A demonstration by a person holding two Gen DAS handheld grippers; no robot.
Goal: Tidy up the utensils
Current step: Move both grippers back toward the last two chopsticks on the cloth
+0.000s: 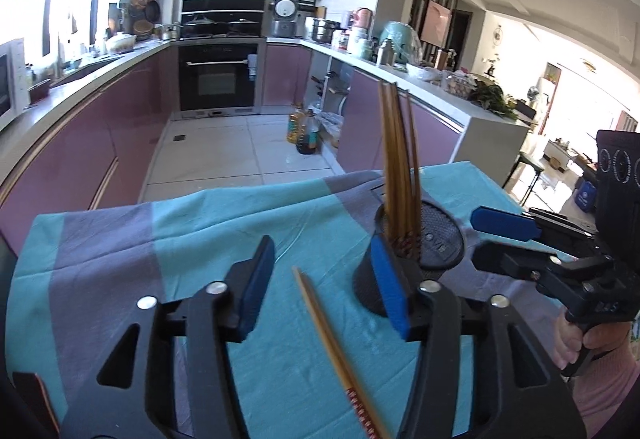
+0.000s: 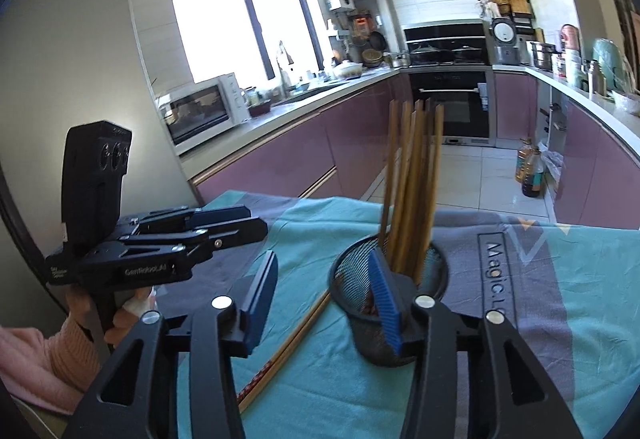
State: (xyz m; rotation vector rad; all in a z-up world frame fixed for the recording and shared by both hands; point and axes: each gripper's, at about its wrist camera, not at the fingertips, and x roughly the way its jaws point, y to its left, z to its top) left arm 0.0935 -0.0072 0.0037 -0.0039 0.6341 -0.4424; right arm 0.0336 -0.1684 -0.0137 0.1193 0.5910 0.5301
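1. The left tool (image 1: 324,291) is seen spread wide with nothing held; the right tool (image 2: 326,299) is likewise released and empty.
2. A bundle of chopsticks (image 2: 412,183) is stood in the mesh cup (image 2: 384,323); loose chopsticks (image 2: 288,343) are left lying on the cloth (image 2: 560,319) covering the surface, just beside the cup.
3. Risk: the cup is judged light and top-heavy; it could be tipped if nudged by either tool, both being close to it.
4. Risk: the thin loose chopsticks could be pinched off-centre and rolled away, or the cloth snagged with them.
5. Risk: the standing bundle may be struck during insertion.
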